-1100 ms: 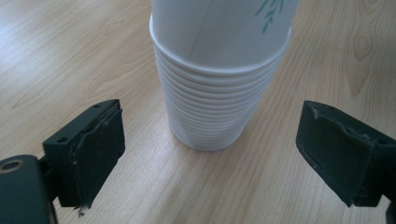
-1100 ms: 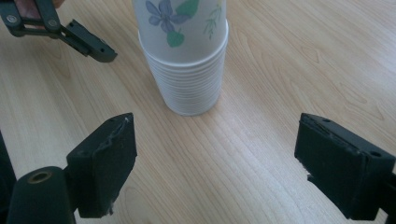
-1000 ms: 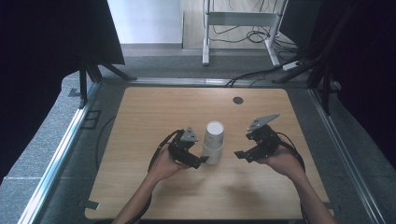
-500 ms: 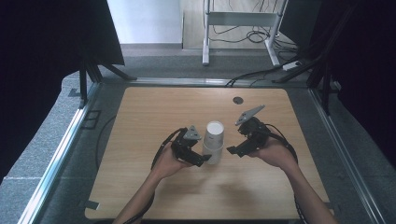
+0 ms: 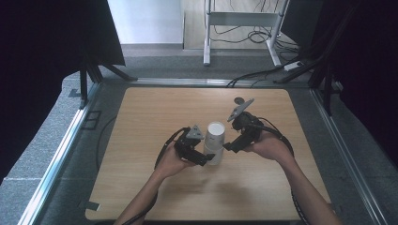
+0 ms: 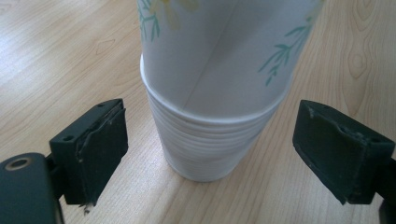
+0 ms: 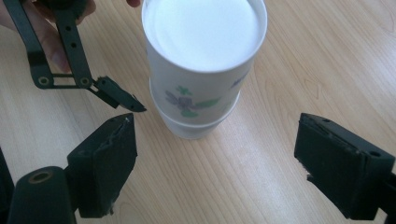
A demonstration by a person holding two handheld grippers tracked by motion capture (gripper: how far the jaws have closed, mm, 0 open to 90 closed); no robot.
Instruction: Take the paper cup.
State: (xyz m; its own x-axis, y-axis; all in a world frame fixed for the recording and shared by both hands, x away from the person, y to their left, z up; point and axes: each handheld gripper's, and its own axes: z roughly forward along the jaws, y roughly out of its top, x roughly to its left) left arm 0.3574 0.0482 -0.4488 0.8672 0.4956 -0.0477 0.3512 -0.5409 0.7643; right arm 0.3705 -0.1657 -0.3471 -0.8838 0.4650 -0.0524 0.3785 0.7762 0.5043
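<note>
Two cup stacks (image 5: 215, 143) are seen nested, upside down, mid-table. The left gripper (image 5: 202, 158), at its 8 o'clock, has been closing around the lower stack (image 6: 208, 147), untouched. The right gripper (image 5: 230, 146), at 3 o'clock, is held open and empty. Nothing is pulled apart yet.

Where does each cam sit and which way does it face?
High view: above the person's side, looking forward and down on the table; both forearms, left gripper, right gripper.
Left gripper view: low beside the paper cup stack, along its open jaws.
Right gripper view: above, tilted down at the stack; the other hand behind.
Shared: the stack, the wooden table.
</note>
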